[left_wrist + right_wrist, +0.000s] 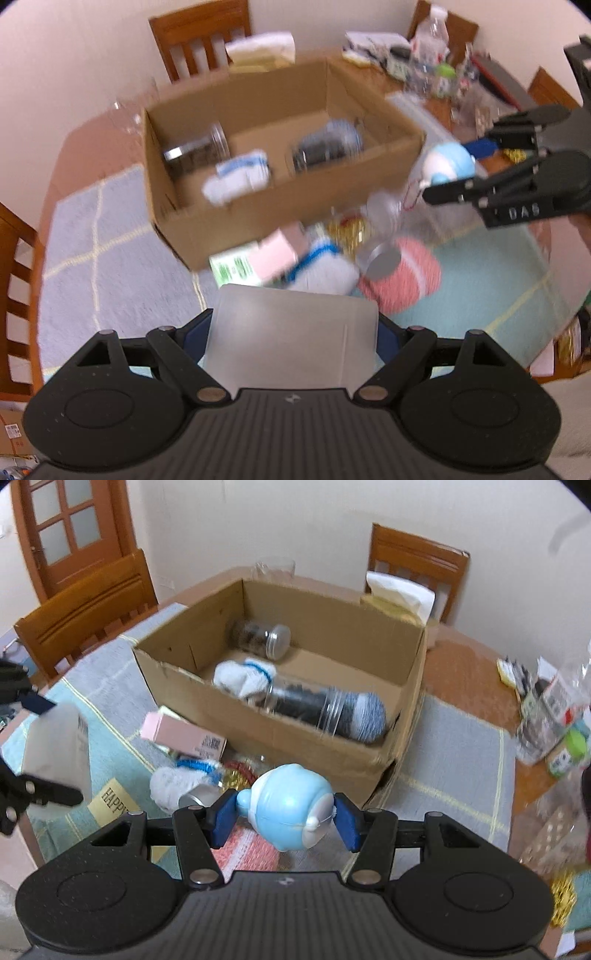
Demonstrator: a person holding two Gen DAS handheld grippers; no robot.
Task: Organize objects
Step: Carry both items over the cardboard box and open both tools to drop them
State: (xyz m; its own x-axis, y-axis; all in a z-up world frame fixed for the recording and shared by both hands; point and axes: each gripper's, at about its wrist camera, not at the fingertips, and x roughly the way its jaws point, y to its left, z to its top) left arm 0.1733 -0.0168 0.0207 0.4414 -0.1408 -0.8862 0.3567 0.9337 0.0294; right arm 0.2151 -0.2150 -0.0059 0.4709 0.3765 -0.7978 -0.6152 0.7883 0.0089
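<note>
Your right gripper (284,818) pinches the blue toy (290,805) end to end; it looks smooth, light, slippery. Your left gripper (295,332) clamps 1 frosted box (291,332).

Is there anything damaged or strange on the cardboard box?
Yes. The cardboard box has a torn, ragged near-left rim and a crushed, split near-right bottom corner. Inside, both jars lie on their sides.

Motion blur smears the cardboard box (280,206) and the pile beside it. A translucent container (295,339) hides the left gripper's (293,332) fingertips. Clutter (436,70) at the table's far end is unreadable.
</note>
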